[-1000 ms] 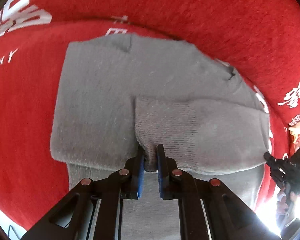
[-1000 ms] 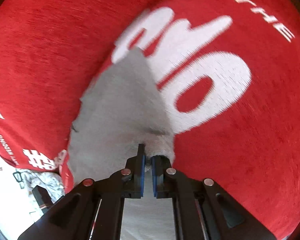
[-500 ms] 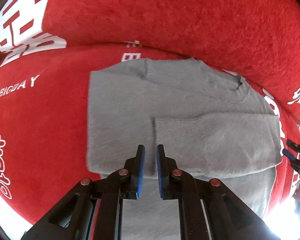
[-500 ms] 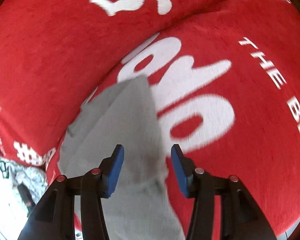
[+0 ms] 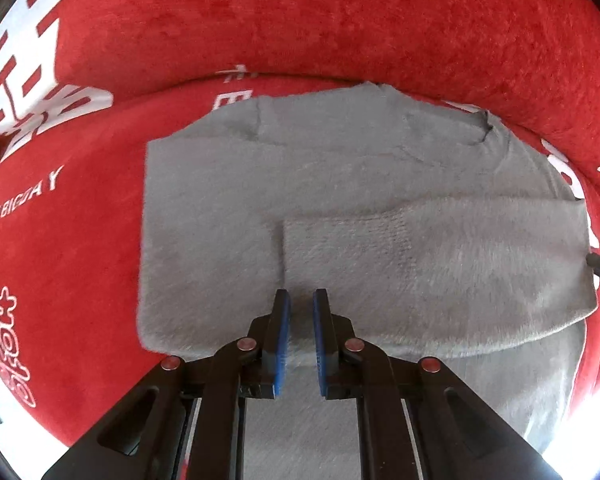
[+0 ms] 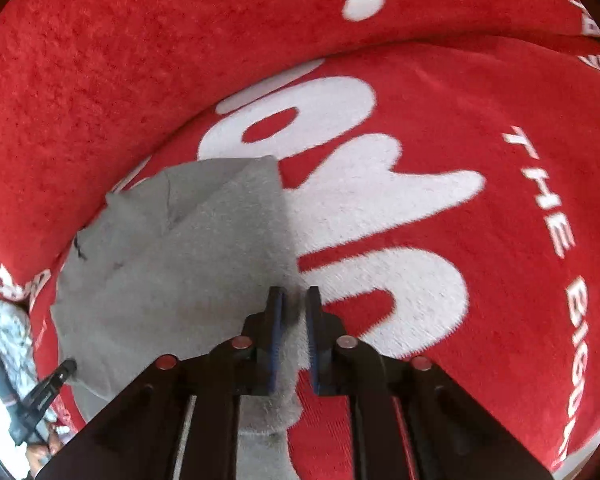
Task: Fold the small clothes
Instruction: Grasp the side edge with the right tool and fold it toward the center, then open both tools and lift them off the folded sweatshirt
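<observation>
A small grey knit sweater (image 5: 340, 200) lies flat on a red sofa cover, with one sleeve (image 5: 440, 264) folded across its body. My left gripper (image 5: 299, 304) hovers over the sleeve's cuff end with its jaws nearly shut and nothing between them. In the right wrist view the sweater (image 6: 172, 264) lies at the left. My right gripper (image 6: 293, 300) is at the sweater's right edge with its jaws nearly closed; fuzzy grey cloth lies under or between them and I cannot tell whether it is pinched.
The red plush sofa cover (image 6: 480, 200) with white lettering spreads all around, and its backrest (image 5: 300, 20) rises behind the sweater. A patterned grey-white cloth (image 6: 0, 328) lies at the far left. The other gripper's tip (image 6: 60, 372) shows at the sweater's left edge.
The left gripper let go of the sleeve cuff and drew back. The right gripper opened wide half a second ago and has since closed to a narrow gap at the sweater's right edge.
</observation>
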